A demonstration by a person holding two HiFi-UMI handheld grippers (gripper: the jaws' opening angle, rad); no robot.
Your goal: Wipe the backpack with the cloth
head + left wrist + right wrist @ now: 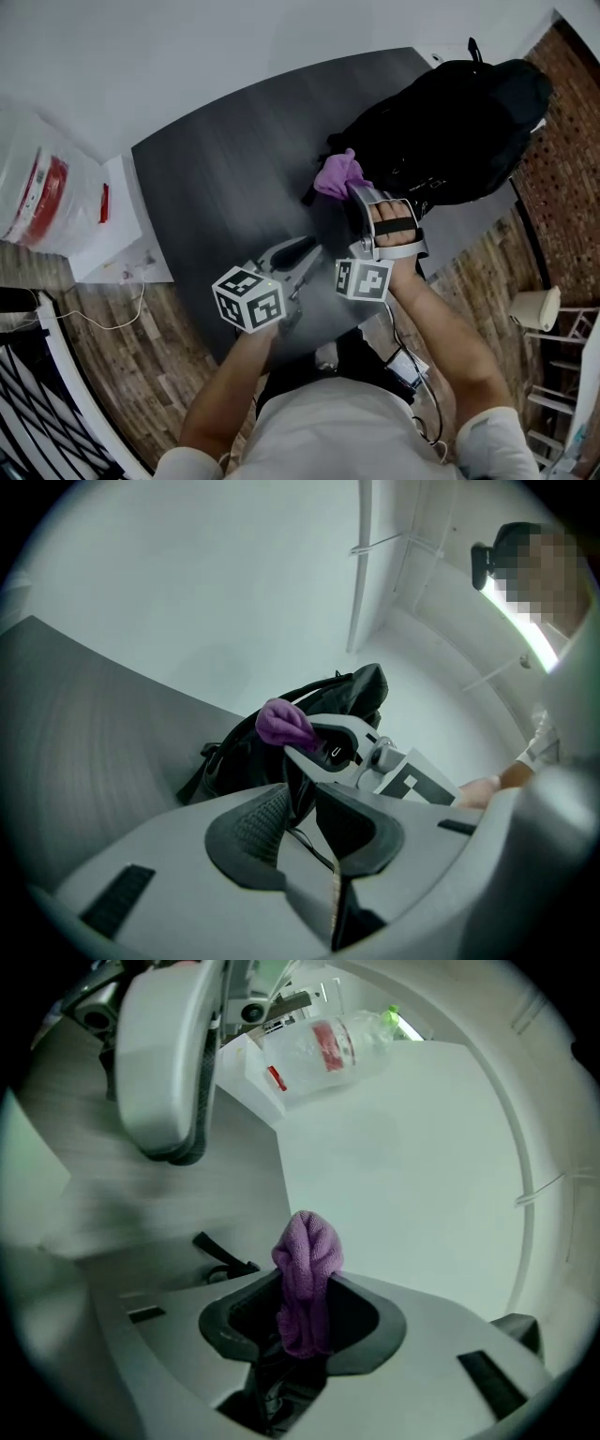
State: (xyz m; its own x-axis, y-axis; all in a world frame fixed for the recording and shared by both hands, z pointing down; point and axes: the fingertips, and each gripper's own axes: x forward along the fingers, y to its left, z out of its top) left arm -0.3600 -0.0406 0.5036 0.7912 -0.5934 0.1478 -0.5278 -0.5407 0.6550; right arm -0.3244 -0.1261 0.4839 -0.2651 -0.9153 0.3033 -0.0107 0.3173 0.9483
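Note:
A black backpack (450, 122) lies on the far right part of the dark grey table (216, 178). My right gripper (354, 190) is shut on a bunched purple cloth (336, 173), which rests against the backpack's near left side. In the right gripper view the cloth (307, 1260) sticks up from between the pads of the right gripper (305, 1307), with a black strap (220, 1255) just beyond. My left gripper (305, 248) hovers over the table to the left, its jaws drawn together with nothing held. The left gripper view looks past the left gripper (302, 803) at the backpack (244, 757) and the cloth (284, 722).
A white plastic bag (42, 187) with something red inside sits on a white surface (117, 225) left of the table. A thin white cable (103, 323) trails over the brick-patterned floor. A white object (534, 307) stands at the right. The table's near edge is close to my body.

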